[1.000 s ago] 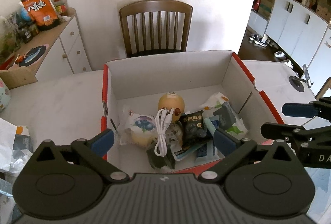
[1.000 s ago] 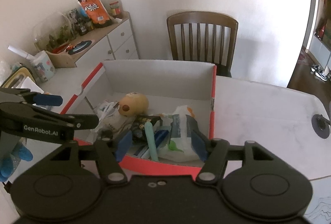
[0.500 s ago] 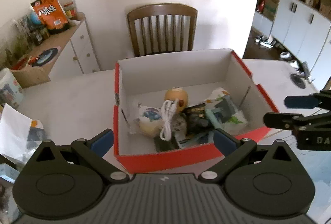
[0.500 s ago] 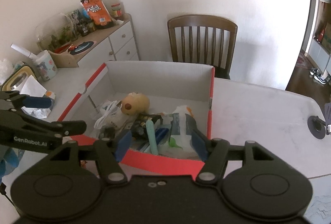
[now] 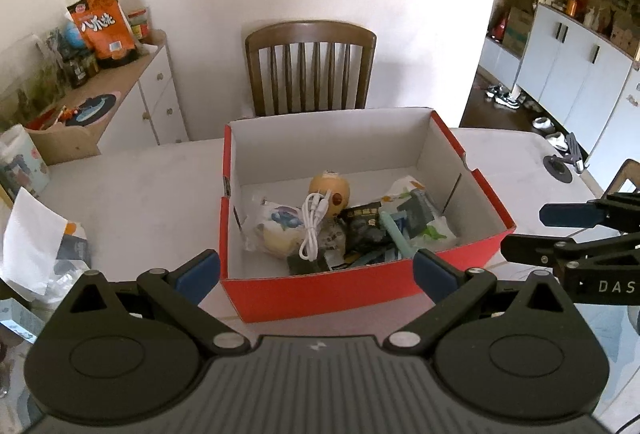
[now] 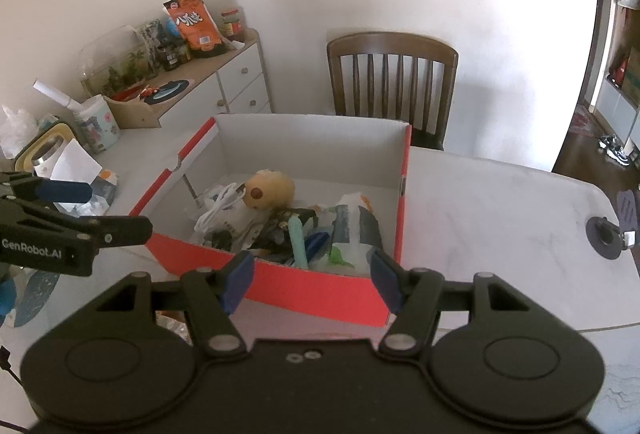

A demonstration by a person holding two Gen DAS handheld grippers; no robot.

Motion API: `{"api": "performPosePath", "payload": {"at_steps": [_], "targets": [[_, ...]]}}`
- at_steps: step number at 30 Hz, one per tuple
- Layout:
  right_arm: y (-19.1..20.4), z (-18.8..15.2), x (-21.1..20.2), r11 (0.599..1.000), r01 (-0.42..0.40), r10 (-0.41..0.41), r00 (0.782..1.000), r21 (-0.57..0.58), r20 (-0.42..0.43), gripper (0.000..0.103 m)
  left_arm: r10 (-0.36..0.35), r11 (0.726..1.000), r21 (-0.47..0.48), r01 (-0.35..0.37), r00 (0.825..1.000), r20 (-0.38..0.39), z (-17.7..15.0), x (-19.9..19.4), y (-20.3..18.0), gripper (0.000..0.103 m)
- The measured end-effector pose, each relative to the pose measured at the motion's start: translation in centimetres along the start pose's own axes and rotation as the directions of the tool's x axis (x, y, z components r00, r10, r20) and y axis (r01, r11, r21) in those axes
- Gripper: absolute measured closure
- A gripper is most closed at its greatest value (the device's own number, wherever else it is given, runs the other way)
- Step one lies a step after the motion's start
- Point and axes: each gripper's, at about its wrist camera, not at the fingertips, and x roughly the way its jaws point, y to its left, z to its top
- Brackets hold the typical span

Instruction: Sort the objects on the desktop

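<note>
left gripper (image 5: pixel 316 268): fingers wide, empty, short of the box (image 5: pixel 320 294) | cable (image 5: pixel 312 226) lies lengthwise dead ahead, so left's nearer imo | right gripper (image 6: pixel 312 276): fingers wide, empty, teal stick (image 6: pixel 298 242) ahead

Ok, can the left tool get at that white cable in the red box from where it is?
Probably yes. The left tool is open and empty, short of the red box. The white cable lies on top of the pile, uncovered; only the near wall must be cleared.
</note>
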Motion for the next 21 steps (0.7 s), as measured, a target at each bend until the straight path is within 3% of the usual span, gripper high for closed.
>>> {"api": "performPosePath", "payload": {"at_steps": [21], "targets": [[0.1,-1.4,-0.9,1.0,-0.003,0.003,1.0,0.014,-0.009,0.038,-0.008,1.0,-0.018,0.008,1.0,-0.02,-1.5,-0.6,-0.2,0.0]]}}
